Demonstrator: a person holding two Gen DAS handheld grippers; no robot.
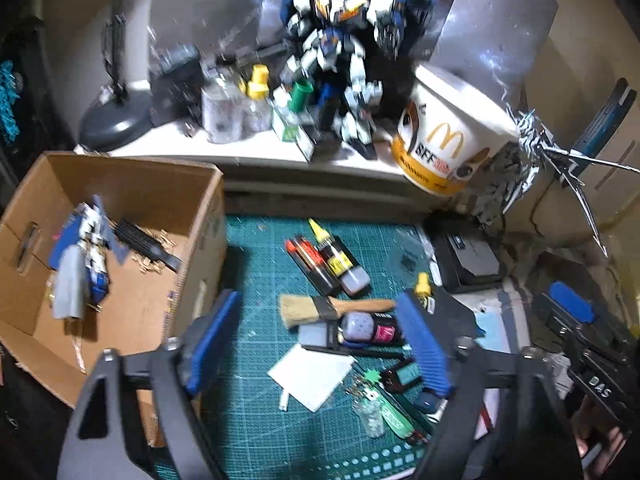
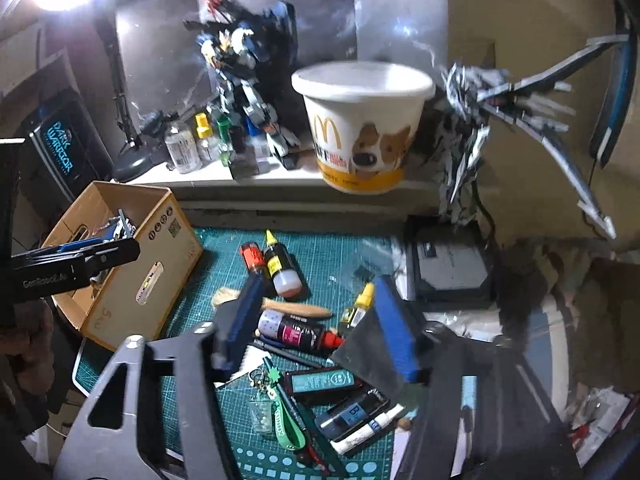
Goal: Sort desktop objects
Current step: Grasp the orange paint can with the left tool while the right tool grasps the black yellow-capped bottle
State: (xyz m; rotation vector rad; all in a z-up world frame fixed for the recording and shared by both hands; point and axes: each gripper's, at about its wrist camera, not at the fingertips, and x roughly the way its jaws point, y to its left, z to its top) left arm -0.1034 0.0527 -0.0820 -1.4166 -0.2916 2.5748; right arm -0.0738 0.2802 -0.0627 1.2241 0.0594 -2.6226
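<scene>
A green cutting mat carries a clutter of small items. These include a wooden brush, a pink-labelled paint bottle, a yellow-tipped glue bottle, a red marker and pens. My left gripper hovers open above the brush and bottle. My right gripper stands open, its blue pads flanking the pink-labelled bottle without pressing it. An open cardboard box sits left of the mat. Inside it lies a blue-white model.
A raised shelf behind the mat holds a McDonald's bucket, a standing robot model, small bottles and a lamp base. A spiky silver model stands at the right. A dark case borders the mat's right edge.
</scene>
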